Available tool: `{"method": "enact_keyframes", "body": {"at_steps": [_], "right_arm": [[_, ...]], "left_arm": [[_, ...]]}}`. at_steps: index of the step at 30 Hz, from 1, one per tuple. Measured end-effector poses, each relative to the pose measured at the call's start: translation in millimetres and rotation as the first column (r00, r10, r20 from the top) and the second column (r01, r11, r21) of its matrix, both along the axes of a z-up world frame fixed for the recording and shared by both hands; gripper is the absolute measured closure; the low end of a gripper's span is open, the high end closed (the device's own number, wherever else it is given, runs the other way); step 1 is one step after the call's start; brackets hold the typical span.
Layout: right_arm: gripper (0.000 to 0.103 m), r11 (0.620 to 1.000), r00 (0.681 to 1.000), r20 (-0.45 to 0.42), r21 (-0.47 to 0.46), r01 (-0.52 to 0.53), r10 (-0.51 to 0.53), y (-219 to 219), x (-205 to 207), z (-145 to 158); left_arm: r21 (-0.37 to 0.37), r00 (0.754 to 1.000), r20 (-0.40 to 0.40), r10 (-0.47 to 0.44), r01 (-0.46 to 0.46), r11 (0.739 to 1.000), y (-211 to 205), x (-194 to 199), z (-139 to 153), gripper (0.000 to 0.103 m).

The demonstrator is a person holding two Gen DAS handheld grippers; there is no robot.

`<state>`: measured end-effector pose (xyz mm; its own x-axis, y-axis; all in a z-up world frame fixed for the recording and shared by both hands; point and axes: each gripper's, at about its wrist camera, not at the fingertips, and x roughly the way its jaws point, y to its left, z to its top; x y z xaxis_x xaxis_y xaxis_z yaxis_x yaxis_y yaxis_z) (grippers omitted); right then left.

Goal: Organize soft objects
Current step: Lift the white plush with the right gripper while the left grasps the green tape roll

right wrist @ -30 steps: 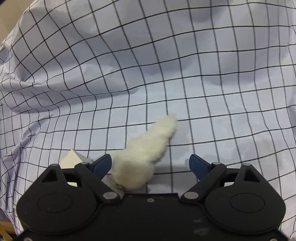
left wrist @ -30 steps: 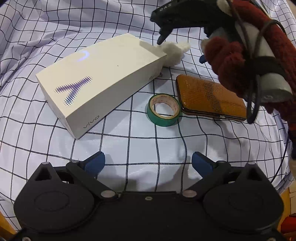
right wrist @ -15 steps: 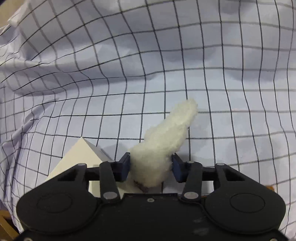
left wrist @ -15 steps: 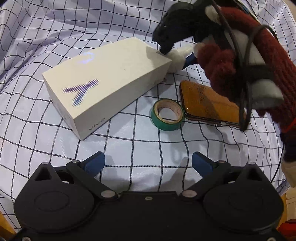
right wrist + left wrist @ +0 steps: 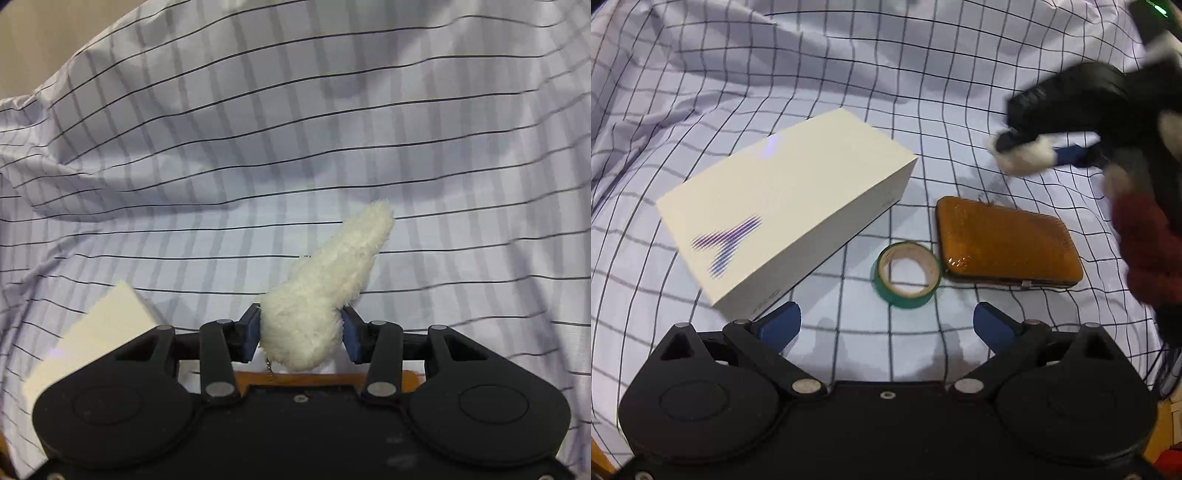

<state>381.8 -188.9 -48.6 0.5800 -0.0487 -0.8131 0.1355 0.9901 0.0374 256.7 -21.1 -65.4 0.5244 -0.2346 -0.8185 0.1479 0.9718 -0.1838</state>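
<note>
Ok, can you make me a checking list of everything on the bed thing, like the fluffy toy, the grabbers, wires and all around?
Surface: wrinkled checked cloth covers everything in view.
Job's things: fluffy white toy is pinched between the blue fingers of the right gripper and sticks out past them, lifted off the cloth.
Clutter: white box, green tape roll and orange case; the roll sits right against the case.
Grippers: left gripper is open with nothing between its fingers, above the cloth near the box.
Cables: a dark cable at the right edge.
Surroundings: a red knitted sleeve beside the right gripper; a beige wall beyond the cloth.
</note>
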Motion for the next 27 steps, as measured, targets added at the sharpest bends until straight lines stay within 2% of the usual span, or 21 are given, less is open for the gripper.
{"method": "enact_keyframes", "body": {"at_steps": [5,8,10,13,19,22,24,25,26,27], "right_arm": [[0.058,0.998,0.998,-0.007,-0.001,0.056,-0.056,-29,-7,-5],[0.058,0.997,0.997,-0.014,0.008,0.073,-0.073,-40,-5,-12],[0.057,0.996,0.996,-0.019,0.015,0.083,-0.083,-47,-4,-15],[0.057,0.996,0.996,-0.023,0.022,0.092,-0.091,-52,-1,-21],[0.056,0.994,0.995,-0.025,0.040,0.102,-0.101,-55,2,-27],[0.046,0.992,0.993,-0.003,0.049,0.116,-0.116,-57,2,-25],[0.033,0.990,0.991,0.015,0.057,0.130,-0.131,-62,1,-23],[0.020,0.988,0.989,0.025,0.062,0.143,-0.144,-64,1,-21],[0.015,0.986,0.988,0.033,0.068,0.152,-0.154,-65,0,-20],[0.015,0.986,0.987,0.035,0.072,0.152,-0.155,-65,0,-20]], "left_arm": [[0.034,1.000,0.001,-0.030,0.030,0.999,-14,11,-6,0.012],[0.047,0.999,-0.002,-0.048,0.048,0.998,-20,17,-10,0.022],[0.054,0.998,-0.009,-0.055,0.056,0.997,-23,20,-13,0.022],[0.056,0.998,-0.019,-0.061,0.062,0.996,-24,23,-19,0.038],[0.060,0.997,-0.003,-0.077,0.077,0.995,-25,25,-23,0.045],[0.064,0.996,0.004,-0.087,0.086,0.994,-25,26,-24,0.051],[0.064,0.996,0.005,-0.088,0.088,0.994,-25,26,-24,0.051],[0.064,0.996,0.007,-0.091,0.090,0.994,-25,25,-24,0.051],[0.068,0.996,0.010,-0.094,0.093,0.993,-26,25,-25,0.051],[0.074,0.995,0.013,-0.097,0.096,0.993,-26,24,-25,0.051]]}}
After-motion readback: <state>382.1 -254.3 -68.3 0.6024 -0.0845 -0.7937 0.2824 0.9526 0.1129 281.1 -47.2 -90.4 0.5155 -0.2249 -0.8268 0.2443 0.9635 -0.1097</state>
